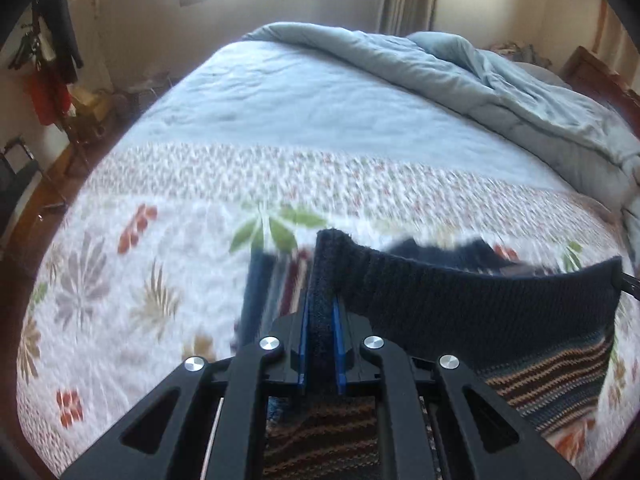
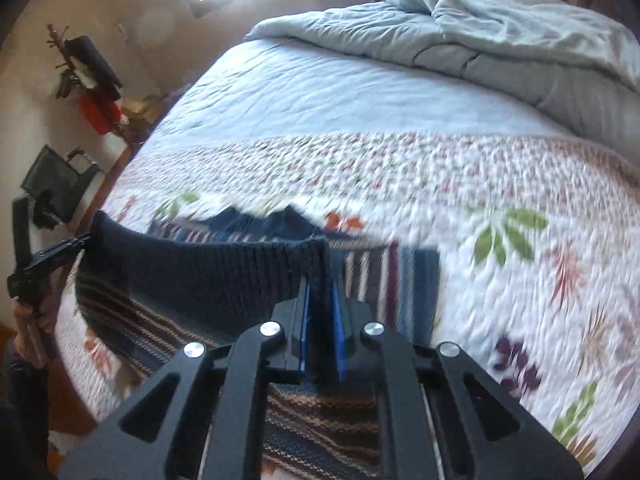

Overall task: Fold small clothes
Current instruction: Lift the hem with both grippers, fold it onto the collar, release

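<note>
A navy knit sweater [image 1: 460,304] with striped bands is held up above the floral bedspread [image 1: 120,280]. My left gripper [image 1: 322,304] is shut on one corner of its ribbed navy hem. My right gripper [image 2: 320,300] is shut on the other corner of the sweater [image 2: 208,276]. The hem stretches taut between the two grippers. The rest of the sweater hangs down and lies partly on the bed, its striped body showing below the hem. The left gripper also shows at the left edge of the right wrist view [image 2: 76,242].
A bunched light-blue duvet [image 1: 500,80] lies at the far right of the bed [image 2: 520,40]. The left bed edge drops to a wooden floor [image 1: 36,200]. Clothes hang on the left wall [image 1: 52,60], with bags [image 2: 56,184] below. A window is behind.
</note>
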